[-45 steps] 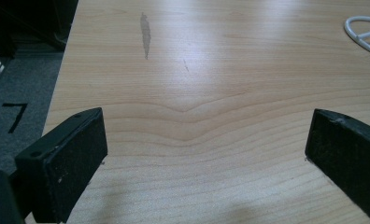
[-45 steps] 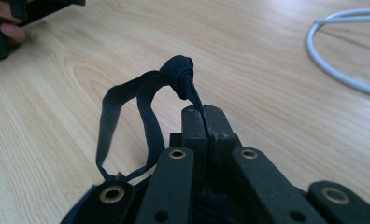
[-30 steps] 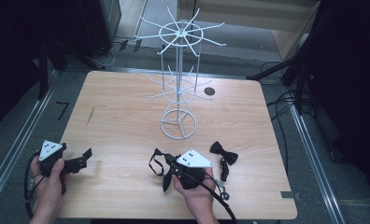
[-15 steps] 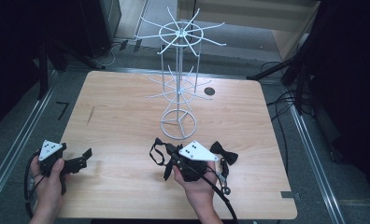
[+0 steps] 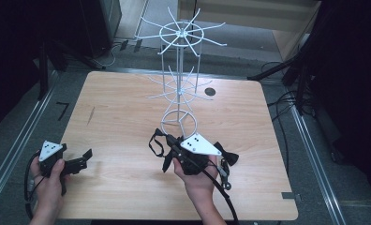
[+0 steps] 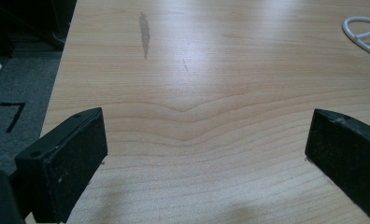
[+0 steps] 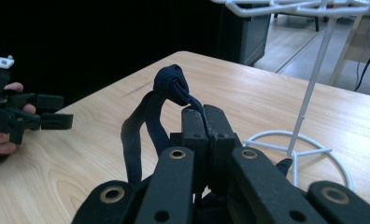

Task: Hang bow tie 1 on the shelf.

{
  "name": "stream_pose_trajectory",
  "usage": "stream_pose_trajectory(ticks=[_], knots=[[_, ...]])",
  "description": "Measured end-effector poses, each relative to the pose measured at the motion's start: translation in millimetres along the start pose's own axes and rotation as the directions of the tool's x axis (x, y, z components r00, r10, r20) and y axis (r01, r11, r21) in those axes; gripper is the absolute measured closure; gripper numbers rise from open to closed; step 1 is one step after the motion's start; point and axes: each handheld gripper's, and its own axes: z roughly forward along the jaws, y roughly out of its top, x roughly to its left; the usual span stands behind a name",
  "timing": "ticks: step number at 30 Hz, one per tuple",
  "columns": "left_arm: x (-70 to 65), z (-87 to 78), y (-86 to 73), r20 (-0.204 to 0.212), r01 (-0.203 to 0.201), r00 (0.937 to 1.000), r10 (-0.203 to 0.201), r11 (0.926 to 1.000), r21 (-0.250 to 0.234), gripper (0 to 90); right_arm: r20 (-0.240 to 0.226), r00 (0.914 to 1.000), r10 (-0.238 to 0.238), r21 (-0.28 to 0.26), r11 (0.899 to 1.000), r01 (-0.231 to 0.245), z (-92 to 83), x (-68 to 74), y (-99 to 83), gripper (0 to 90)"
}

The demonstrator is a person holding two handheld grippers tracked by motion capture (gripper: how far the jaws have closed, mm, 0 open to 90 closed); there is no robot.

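Two hand-held grippers work over the pale wooden tabletop (image 5: 127,117) in the high view: the right hand-held gripper (image 5: 172,146) lifts a dark fabric bow tie strap (image 5: 154,143) near the white wire display rack (image 5: 180,70). In the left gripper view, the left hand-held gripper (image 6: 206,158) gapes with nothing between its jaws. In the right gripper view, jaws clench the limp, light strap's thin band; gripping there suits it.

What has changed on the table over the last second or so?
The right gripper, shut on the strap of a dark bow tie, has lifted it off the table and carried it toward the white wire rack. The strap now dangles in a loop from the jaws. The left gripper stayed open and still at the near left edge; the rack did not move.
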Motion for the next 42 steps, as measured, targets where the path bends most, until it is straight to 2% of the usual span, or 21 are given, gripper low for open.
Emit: stream_pose_trajectory(ticks=[10,36,42], knots=[[0.1,-0.1,0.1,0.000,0.001,1.0000,-0.001,1.0000,0.002,0.0,0.008,0.9999,-0.011,-0.030,1.000,0.011,3.8,-0.1,18.0,90.0],[0.5,0.1,0.0,0.003,0.003,1.0000,-0.003,1.0000,0.000,0.0,0.027,0.9996,-0.007,-0.066,0.998,0.009,8.1,-5.9,41.0,90.0],[0.4,0.3,0.0,0.003,0.006,1.0000,-0.006,1.0000,-0.001,0.0,0.037,0.9991,-0.019,-0.066,0.998,0.021,10.6,-7.0,47.4,90.0]])
